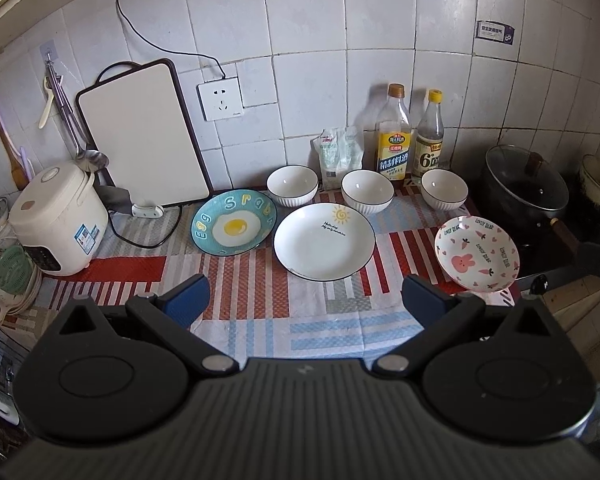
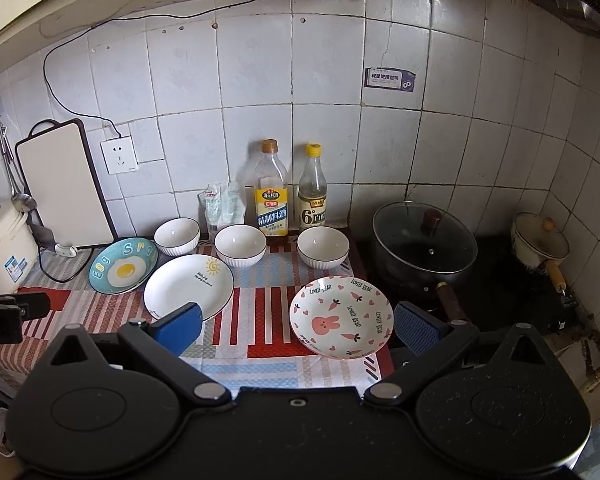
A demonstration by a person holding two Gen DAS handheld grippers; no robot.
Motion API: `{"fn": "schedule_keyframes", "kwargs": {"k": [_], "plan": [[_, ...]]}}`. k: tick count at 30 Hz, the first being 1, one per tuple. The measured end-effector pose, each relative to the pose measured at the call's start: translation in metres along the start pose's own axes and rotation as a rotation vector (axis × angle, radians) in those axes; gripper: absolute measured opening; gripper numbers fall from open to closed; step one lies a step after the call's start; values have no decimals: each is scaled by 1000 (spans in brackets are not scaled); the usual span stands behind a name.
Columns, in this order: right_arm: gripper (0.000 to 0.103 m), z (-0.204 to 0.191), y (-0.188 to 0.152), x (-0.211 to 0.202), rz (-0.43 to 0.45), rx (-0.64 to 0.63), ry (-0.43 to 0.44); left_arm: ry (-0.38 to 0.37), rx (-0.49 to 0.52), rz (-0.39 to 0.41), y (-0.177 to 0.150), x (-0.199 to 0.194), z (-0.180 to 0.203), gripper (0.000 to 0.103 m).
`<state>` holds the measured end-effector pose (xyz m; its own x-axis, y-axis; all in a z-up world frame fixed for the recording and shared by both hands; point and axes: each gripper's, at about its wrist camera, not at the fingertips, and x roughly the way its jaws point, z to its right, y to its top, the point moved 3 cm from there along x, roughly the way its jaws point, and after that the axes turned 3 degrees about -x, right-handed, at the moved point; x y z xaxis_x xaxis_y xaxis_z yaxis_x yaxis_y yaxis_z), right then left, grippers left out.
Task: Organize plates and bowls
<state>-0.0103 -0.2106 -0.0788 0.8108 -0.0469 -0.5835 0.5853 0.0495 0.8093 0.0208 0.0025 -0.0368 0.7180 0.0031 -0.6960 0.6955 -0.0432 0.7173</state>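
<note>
Three plates lie on the striped counter cloth: a blue egg plate [image 1: 234,223] [image 2: 123,266] at left, a white sun plate [image 1: 324,241] [image 2: 189,286] in the middle, a pink bunny plate [image 1: 477,254] [image 2: 341,317] at right. Three white ribbed bowls [image 1: 292,185] [image 1: 367,192] [image 1: 444,189] stand behind them in a row, also in the right wrist view [image 2: 177,236] [image 2: 240,245] [image 2: 323,247]. My left gripper [image 1: 306,298] is open and empty, hovering in front of the white plate. My right gripper [image 2: 298,326] is open and empty, just before the bunny plate.
Two bottles [image 1: 393,134] [image 1: 429,132] and a white packet [image 1: 337,156] stand at the tiled wall. A cutting board [image 1: 142,136] and rice cooker [image 1: 58,220] are at left. A lidded black pot [image 2: 424,248] and a small enamel pot [image 2: 540,242] sit on the stove at right.
</note>
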Motion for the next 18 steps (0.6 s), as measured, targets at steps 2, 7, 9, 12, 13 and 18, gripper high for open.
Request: {"fn": "schedule_keyframes", "kwargs": {"k": [2, 7, 9, 12, 13, 18], "plan": [[103, 0, -1, 0, -2, -8, -2, 2, -2, -8, -1, 1, -1, 103], [103, -4, -2, 3, -17, -23, -9, -3, -6, -29, -3, 4, -2, 103], [103, -4, -2, 3, -17, -27, -7, -2, -6, -29, -4, 4, -2, 103], [103, -3, -2, 2, -15, -30, -8, -3, -8, -30, -5, 4, -3, 103], [103, -3, -2, 2, -14, -31, -9, -4, -8, -30, -5, 4, -3, 103], [103, -3, -3, 1, -11, -33, -12, -3, -6, -36, -6, 4, -3, 103]]}}
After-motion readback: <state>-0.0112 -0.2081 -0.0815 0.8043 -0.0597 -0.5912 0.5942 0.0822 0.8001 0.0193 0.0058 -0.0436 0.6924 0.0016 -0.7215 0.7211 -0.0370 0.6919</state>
